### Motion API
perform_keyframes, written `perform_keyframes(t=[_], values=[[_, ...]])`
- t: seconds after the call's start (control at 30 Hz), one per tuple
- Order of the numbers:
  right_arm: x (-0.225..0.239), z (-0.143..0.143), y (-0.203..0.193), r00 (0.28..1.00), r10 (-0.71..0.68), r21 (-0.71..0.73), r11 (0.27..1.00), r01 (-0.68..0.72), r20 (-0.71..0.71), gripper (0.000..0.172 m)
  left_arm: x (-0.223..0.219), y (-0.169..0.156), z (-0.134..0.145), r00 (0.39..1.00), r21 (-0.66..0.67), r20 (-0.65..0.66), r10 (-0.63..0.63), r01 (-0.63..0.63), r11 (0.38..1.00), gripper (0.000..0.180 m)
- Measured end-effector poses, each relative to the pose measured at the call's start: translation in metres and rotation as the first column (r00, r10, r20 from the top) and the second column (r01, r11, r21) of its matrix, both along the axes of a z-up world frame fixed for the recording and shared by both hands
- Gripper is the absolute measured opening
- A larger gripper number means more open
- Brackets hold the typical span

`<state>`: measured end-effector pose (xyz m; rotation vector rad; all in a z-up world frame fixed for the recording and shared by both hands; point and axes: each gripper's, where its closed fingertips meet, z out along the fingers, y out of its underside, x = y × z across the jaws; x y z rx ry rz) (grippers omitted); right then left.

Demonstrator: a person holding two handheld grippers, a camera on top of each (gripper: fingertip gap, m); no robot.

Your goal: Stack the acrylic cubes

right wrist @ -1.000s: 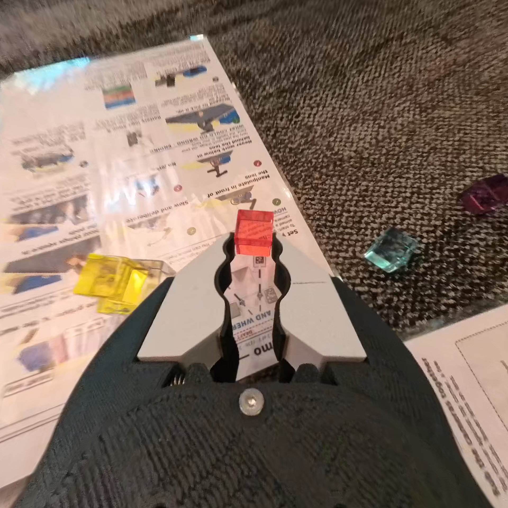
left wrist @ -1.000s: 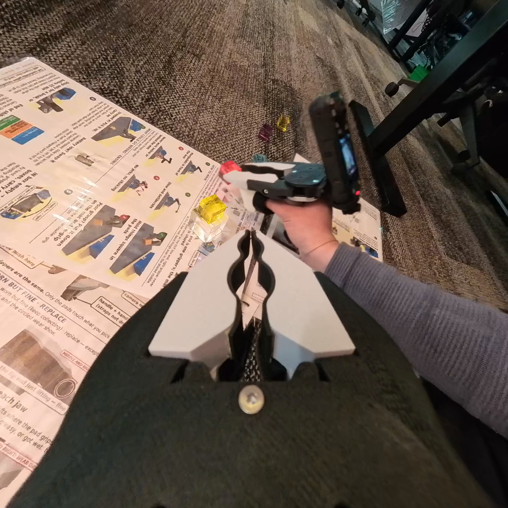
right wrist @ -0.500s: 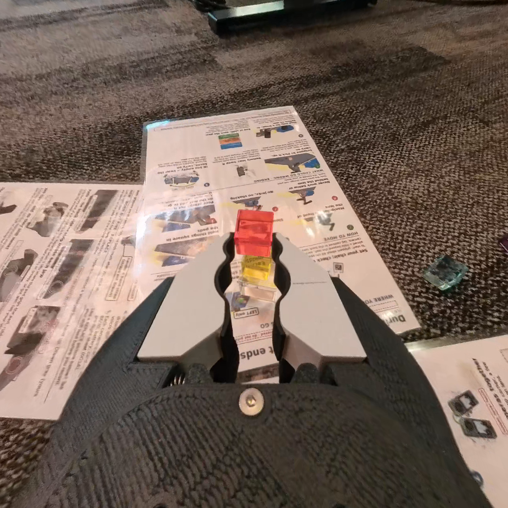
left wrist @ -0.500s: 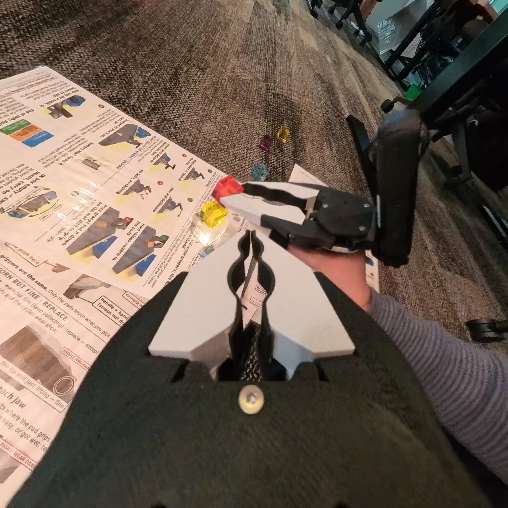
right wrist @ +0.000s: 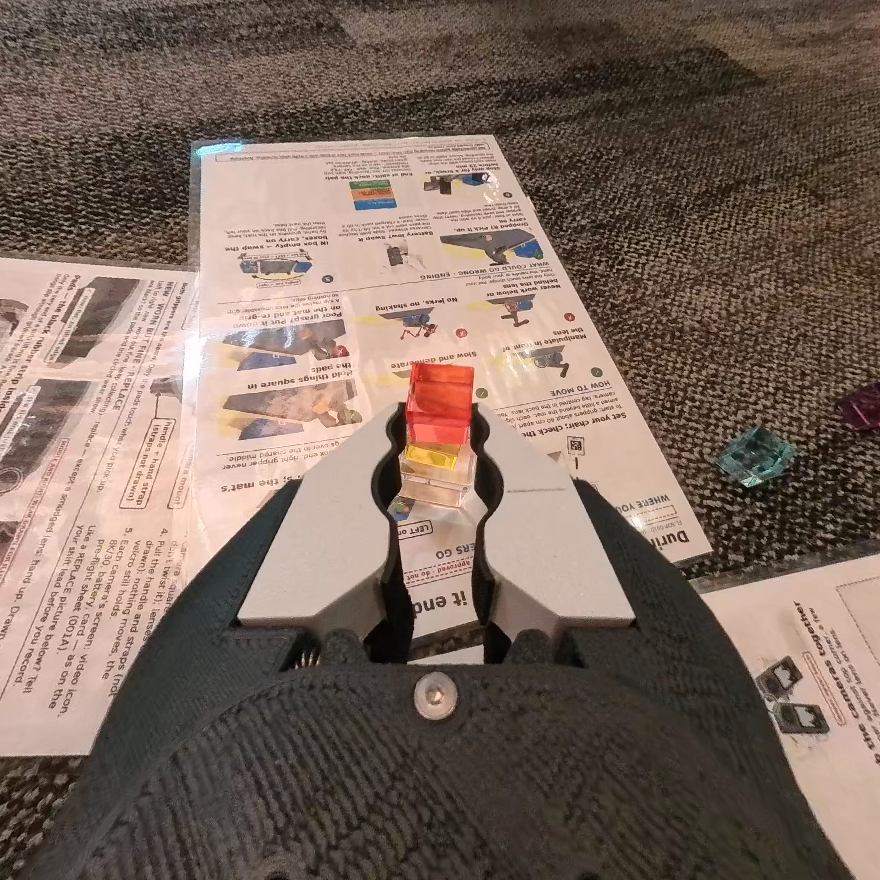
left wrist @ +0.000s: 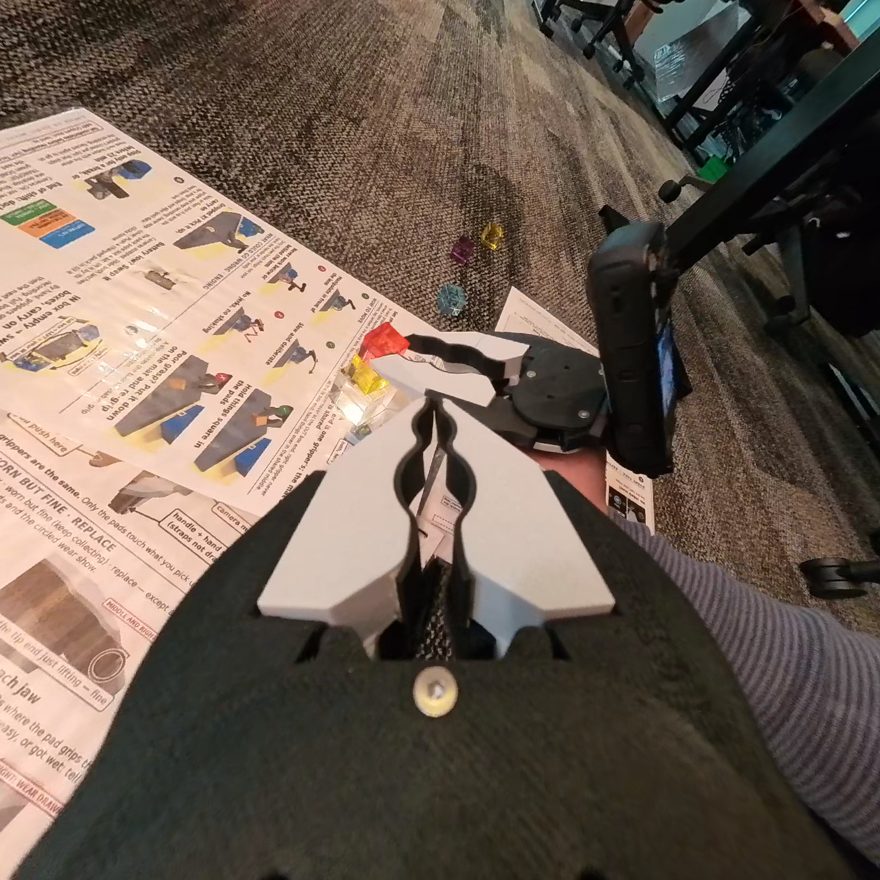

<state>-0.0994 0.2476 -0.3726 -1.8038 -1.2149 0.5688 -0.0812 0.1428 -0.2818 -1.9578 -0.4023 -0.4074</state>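
My right gripper is shut on a red see-through cube, both pads pressed on its sides. It holds the cube directly over a yellow cube that sits on a clear cube on a laminated printed sheet. I cannot tell whether red touches yellow. The left wrist view shows this from the side: the right gripper, red cube, yellow cube, clear cube. My left gripper is shut with nothing in it, just short of the stack.
A teal cube, a purple cube and a second yellow cube lie on the carpet to the right. More printed sheets flank the stack. Black desk legs and chair castors stand far right. A grey sleeve reaches in. Tip to tip, the grippers are about 15 cm apart.
My right gripper carried the red cube over the yellow-on-clear stack and brought it down close to the yellow cube's top. The left gripper stayed shut and almost still.
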Motion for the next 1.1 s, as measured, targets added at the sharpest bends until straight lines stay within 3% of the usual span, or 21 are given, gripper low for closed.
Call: perform_keyframes(t=[0.83, 1.1], values=[[0.005, -0.018, -0.005, 0.998, -0.013, -0.039, 0.999, 0.015, 0.061, 0.041, 0.001, 0.000, 0.000, 1.000, 0.000, 0.008, -0.003, 0.003, 1.000, 0.000], [0.005, -0.030, 0.000, 0.995, -0.040, -0.068, 0.997, 0.046, 0.093, 0.033, 0.001, 0.000, -0.001, 1.000, -0.003, 0.003, -0.003, 0.003, 1.000, 0.000]])
